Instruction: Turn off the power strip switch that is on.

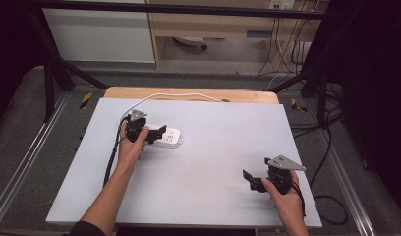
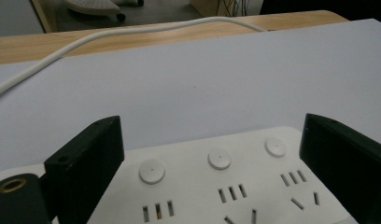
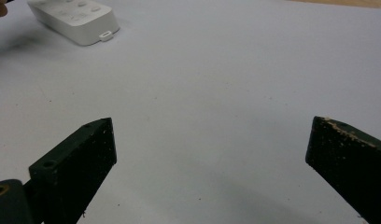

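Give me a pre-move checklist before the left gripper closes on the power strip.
1. Left gripper open: ok.
2. Power strip between its jaws: ok, one jaw stands at each side.
3. Jaws clear of the round buttons: ok.
4. White cable free to follow: ok, it lies loose across the table edge.
5. Right gripper out of the way: ok, open over bare table.
6. Firm jaw contact on the strip: cannot tell.
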The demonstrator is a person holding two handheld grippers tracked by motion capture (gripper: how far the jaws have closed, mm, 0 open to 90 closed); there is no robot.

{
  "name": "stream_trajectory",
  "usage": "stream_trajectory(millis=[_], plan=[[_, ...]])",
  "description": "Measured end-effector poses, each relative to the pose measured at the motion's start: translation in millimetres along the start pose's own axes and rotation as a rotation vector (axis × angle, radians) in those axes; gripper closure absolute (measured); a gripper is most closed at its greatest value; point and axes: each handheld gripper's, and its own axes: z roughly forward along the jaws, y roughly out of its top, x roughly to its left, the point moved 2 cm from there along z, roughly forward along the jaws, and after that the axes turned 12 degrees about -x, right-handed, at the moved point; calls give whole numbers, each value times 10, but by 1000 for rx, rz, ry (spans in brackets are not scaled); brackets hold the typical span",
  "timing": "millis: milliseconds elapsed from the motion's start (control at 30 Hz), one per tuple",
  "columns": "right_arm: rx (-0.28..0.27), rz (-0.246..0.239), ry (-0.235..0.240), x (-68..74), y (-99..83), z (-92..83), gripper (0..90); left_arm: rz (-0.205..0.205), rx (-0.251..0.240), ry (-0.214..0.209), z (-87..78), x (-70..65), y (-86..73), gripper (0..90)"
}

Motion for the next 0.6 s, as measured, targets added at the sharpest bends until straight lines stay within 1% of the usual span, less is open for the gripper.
stream_trajectory(millis=[133,233,367,600], plan=[[1,2,-2,-4,-2,3,24,11,3,-27,-51,-44,34,63],[1,1,0,1,-1,8,24,16,0,-33,-85,-73,58,63],[3,0,1,5,-1,6,24,27,9,-47,-131,-114,75,64],[5,-1,1,5,-3,10,27,40,8,-66,-253,-189,105,65]])
